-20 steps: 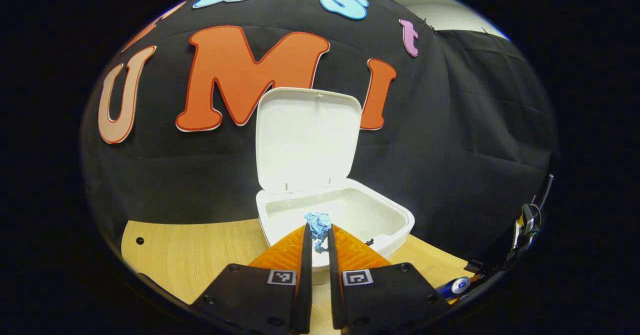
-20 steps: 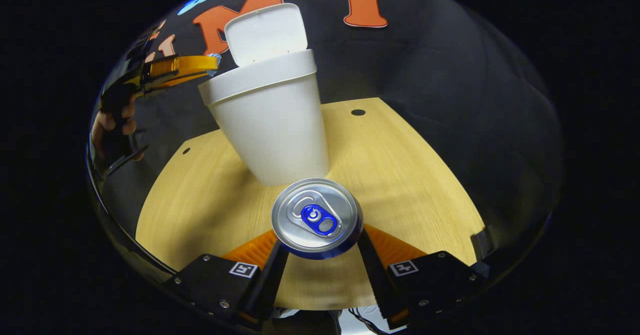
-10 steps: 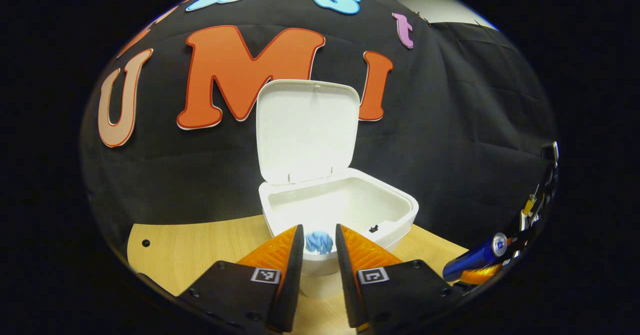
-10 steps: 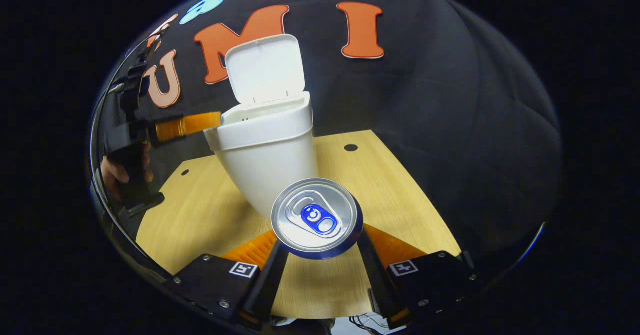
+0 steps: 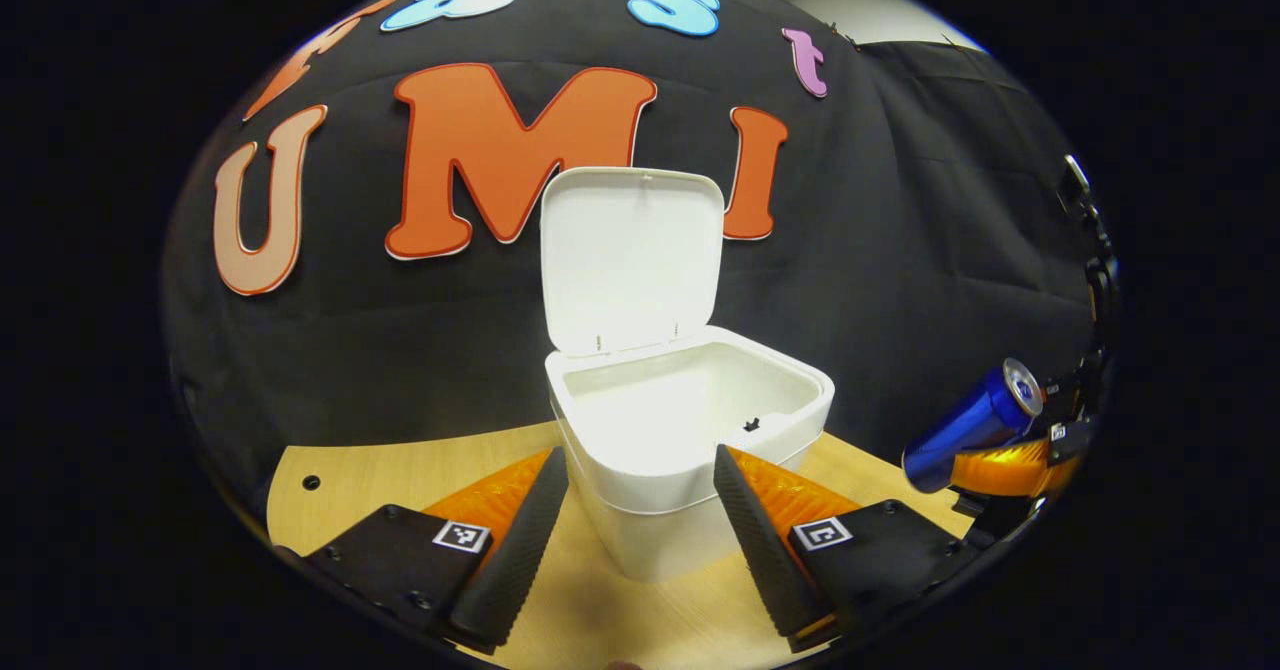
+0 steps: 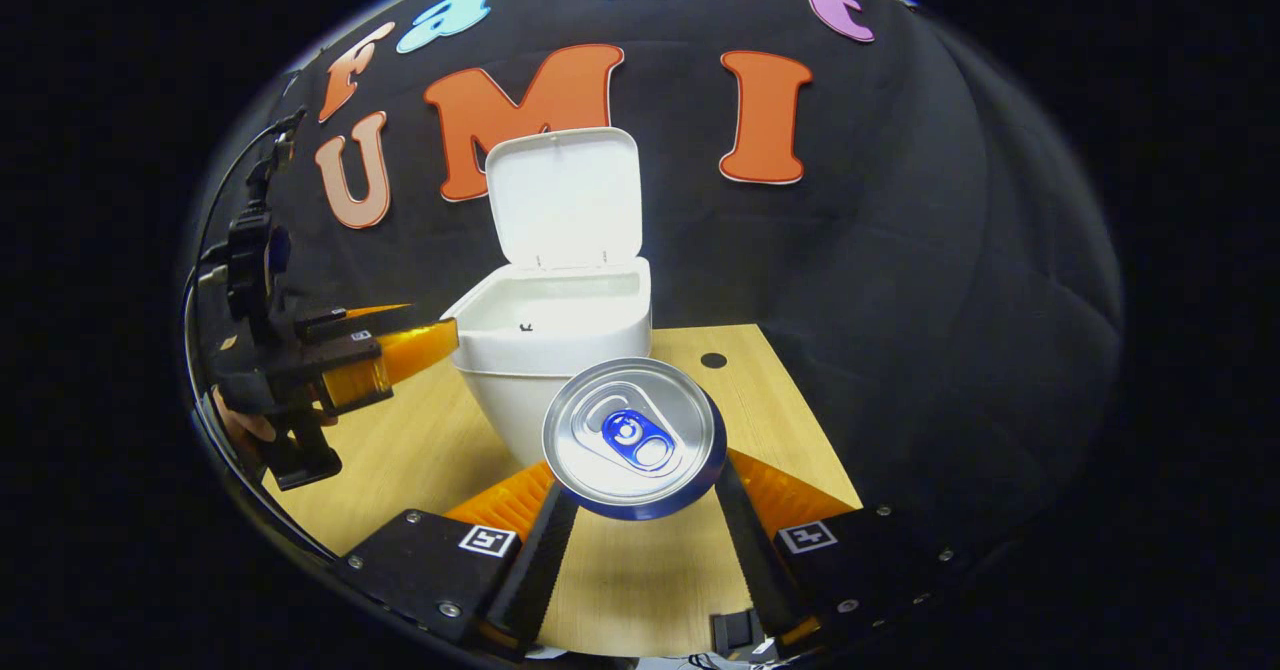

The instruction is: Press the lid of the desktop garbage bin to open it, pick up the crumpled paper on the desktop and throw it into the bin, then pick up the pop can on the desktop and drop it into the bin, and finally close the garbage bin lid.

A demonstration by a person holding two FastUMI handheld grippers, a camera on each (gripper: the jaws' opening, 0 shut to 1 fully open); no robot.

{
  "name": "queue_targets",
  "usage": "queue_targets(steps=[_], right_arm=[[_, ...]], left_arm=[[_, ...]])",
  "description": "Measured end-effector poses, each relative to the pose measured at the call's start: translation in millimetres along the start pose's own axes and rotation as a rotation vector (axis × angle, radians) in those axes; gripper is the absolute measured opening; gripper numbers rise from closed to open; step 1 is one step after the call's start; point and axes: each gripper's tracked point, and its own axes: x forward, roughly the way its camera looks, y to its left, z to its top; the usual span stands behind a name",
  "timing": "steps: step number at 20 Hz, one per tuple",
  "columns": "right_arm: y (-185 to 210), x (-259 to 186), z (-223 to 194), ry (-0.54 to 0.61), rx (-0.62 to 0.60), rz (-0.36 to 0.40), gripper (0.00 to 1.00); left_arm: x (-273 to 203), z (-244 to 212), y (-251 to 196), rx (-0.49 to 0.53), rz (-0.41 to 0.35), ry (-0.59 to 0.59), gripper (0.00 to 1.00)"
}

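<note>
One pop can [image 6: 634, 437] clamped in right fingers [image 6: 546, 560]; left fingers [image 5: 515, 540] spread, one bin [image 5: 690, 420] lid-up.

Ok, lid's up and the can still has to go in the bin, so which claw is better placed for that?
Right. The right claw is shut on the can with the open bin straight ahead. The left claw is open and holds nothing.
</note>
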Motion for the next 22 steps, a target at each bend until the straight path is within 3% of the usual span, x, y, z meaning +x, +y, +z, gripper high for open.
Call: queue_targets(steps=[5,15,16,17,22], right_arm=[[-3,3,45,-0.045,-0.017,0.027,0.8],[4,21,117,-0.137,-0.095,0.078,0.8],[7,24,121,-0.139,-0.1,0.082,0.75],[9,28,125,-0.144,-0.105,0.088,0.8],[22,51,130,-0.113,-0.135,0.12,0.8]], left_arm=[[-11,-6,13,0.021,0.051,0.004,0.95],[-39,-28,47,-0.033,0.192,0.065,0.96],[-42,-29,51,-0.036,0.206,0.068,0.96],[-44,-30,54,-0.04,0.219,0.07,0.96],[-58,-37,72,-0.024,0.295,0.076,0.96]])
